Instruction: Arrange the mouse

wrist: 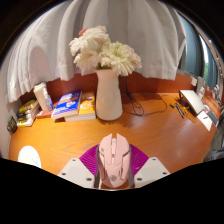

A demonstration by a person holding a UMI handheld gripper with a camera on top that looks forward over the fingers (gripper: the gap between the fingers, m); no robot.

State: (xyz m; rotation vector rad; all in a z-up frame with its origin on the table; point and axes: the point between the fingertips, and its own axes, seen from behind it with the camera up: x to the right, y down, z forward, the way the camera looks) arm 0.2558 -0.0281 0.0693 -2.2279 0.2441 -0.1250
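A pale pink computer mouse (113,158) sits between my gripper's two fingers, its front end pointing away from me. The magenta pads (90,158) press against both of its sides. My gripper (113,165) is shut on the mouse and holds it above the orange-brown wooden desk (150,135). The rear of the mouse is hidden below by the gripper body.
A white vase with white flowers (108,92) stands straight ahead at mid-desk. Books (70,104) and a small box (43,96) lie to the left of it. A white device (194,101) and pens lie at the right. A white round object (30,157) sits near left.
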